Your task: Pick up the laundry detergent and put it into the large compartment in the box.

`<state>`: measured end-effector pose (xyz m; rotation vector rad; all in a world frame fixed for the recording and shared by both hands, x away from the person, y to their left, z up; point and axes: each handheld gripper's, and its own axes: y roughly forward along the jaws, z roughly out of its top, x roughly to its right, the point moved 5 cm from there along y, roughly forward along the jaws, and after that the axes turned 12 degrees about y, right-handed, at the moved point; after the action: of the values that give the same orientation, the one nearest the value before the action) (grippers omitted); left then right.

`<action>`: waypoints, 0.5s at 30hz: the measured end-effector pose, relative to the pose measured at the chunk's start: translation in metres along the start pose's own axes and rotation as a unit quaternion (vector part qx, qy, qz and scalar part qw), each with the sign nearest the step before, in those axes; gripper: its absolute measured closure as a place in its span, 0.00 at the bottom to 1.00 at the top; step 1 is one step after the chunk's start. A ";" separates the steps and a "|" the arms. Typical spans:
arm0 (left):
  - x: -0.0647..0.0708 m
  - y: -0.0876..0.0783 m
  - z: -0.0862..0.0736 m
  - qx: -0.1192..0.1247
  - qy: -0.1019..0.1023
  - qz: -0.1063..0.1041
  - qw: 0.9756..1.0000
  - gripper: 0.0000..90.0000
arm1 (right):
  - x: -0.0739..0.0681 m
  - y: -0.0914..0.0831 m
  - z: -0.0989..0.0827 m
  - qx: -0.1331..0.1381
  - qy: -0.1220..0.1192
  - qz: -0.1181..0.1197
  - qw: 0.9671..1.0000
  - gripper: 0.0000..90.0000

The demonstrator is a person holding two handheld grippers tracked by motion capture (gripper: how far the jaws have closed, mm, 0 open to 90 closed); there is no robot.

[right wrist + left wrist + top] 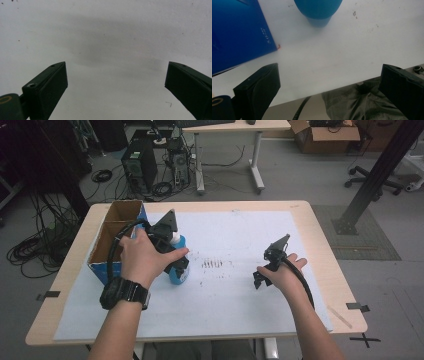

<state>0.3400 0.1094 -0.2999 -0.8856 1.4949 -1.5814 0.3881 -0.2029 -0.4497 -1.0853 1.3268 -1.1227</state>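
Note:
A blue bottle (176, 274) with a white cap stands on the white sheet (235, 295) beside the box. In the high view my left gripper (180, 266) is held right against the bottle, partly covering it. In the left gripper view the bottle (318, 10) lies ahead at the top, beyond the jaws. My left gripper (329, 85) is open wide, with bare sheet between its jaws. My right gripper (260, 279) hovers low over the sheet at centre right. The right gripper view shows the right gripper (116, 85) open, nothing between its jaws.
An open cardboard box (117, 227) with blue sides (237, 32) stands at the table's left. Dark smudges (212, 264) mark the sheet between the hands. The table's near edge (352, 85) and a trouser leg show below the left gripper. Desks, computers and cables stand beyond the table.

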 end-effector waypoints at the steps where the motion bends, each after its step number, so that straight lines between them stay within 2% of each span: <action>1: 0.000 0.000 0.001 0.001 0.000 0.000 1.000 0.05 | 0.000 -0.001 -0.001 -0.002 0.000 0.000 1.000 0.05; 15: 0.001 -0.012 0.006 0.003 0.006 0.003 1.000 0.05 | 0.000 -0.008 -0.003 0.006 -0.008 0.006 1.000 0.05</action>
<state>0.3437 0.1060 -0.2876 -0.8681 1.4982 -1.5886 0.3857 -0.2043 -0.4420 -1.0746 1.3116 -1.1097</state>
